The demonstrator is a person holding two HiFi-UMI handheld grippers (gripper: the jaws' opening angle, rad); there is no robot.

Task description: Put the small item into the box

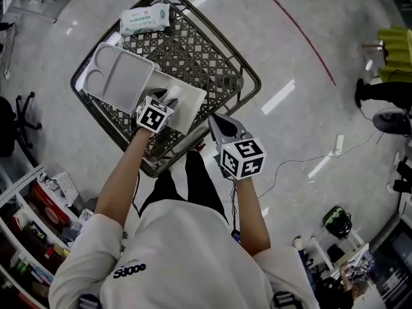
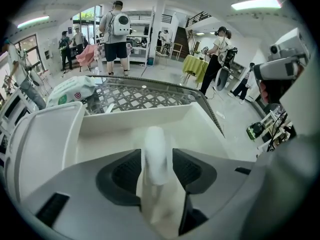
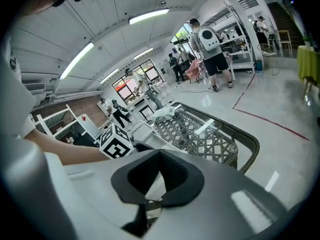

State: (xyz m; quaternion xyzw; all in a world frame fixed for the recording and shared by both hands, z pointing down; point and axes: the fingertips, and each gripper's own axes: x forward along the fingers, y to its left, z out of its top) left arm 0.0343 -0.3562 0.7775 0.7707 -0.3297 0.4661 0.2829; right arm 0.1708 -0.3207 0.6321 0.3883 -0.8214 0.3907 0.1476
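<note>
From the head view we look steeply down into a wire cart standing on a glossy grey floor. A white box lies open in the cart. A grey divided tray leans partly over the box's far left side, and a pack of wipes sits at the cart's far end. The left gripper points down into the box. The right gripper hangs just past the cart's near rim, beside the box, its tips drawn to a point. We cannot pick out the small item from up here.

In the left gripper view we see the left gripper with its jaws spread. The small item, a pale, blurred, rounded piece, stands upright in the gap, with a thin slit on either side, so neither pad presses it. It is right over the inside of the box. The tray rises at the left, with the pack of wipes and the cart mesh beyond.

In the right gripper view we find the right gripper pressed together at its tips, nothing between them. Past it we see the left gripper's marker cube, a bare forearm and the cart.
</note>
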